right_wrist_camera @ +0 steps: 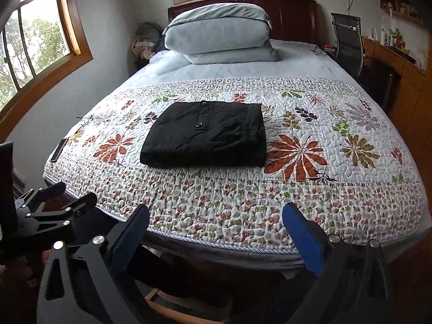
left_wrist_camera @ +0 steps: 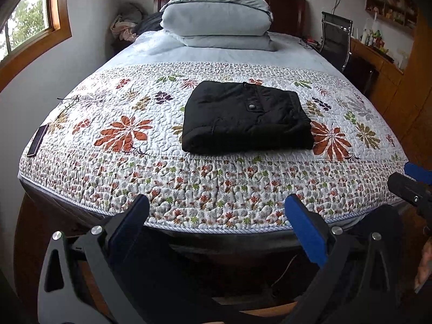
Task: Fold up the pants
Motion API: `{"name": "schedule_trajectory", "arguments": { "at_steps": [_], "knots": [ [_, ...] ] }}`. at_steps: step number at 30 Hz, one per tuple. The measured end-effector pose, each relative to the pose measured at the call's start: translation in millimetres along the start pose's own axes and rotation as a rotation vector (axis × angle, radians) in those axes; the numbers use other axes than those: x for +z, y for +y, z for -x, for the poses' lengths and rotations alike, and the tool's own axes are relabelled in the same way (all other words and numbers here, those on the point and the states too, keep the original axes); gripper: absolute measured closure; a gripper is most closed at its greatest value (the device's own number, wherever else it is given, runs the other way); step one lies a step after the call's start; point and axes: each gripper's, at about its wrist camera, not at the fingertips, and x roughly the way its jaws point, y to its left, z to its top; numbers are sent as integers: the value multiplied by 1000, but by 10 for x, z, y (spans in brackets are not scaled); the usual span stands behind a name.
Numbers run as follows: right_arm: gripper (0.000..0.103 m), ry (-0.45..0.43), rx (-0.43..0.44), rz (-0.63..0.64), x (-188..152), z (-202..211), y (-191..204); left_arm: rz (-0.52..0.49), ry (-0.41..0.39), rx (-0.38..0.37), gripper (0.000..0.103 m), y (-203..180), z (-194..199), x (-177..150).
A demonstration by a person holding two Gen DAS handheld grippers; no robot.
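Black pants (left_wrist_camera: 244,117) folded flat at frame centre on floral quilt (left_wrist_camera: 113,140), long axis left-right, left gripper (left_wrist_camera: 216,210) and right gripper (right_wrist_camera: 216,216) both spread, empty, lower frame

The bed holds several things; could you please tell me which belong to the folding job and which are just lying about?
Job:
- black pants, folded on the quilt
- left hand-held gripper, open
- right hand-held gripper, open

Lying about:
- phone
- stacked pillows
- office chair

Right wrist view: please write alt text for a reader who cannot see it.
Black pants, folded into a compact rectangle, lie on a floral quilt covering the bed. The open right gripper is held clear at the foot of the bed, with the left gripper beside it.
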Motion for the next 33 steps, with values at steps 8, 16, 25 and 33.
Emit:
{"name": "schedule_trajectory", "arguments": {
  "at_steps": [8, 16, 25, 33],
  "knots": [
    [4, 2, -5, 9, -18, 0, 23, 4, -7, -4, 3, -6, 23, -2],
    [4, -7, -13, 14, -17, 15, 30, 1, -20, 2, 3, 5, 56, 12],
    [4, -8, -14, 18, -18, 13, 38, -5, -25, -2, 3, -12, 81, 13],
    [4, -11, -17, 19, -21, 19, 35, -6, -24, -1, 3, -16, 82, 19]
  ]
}}
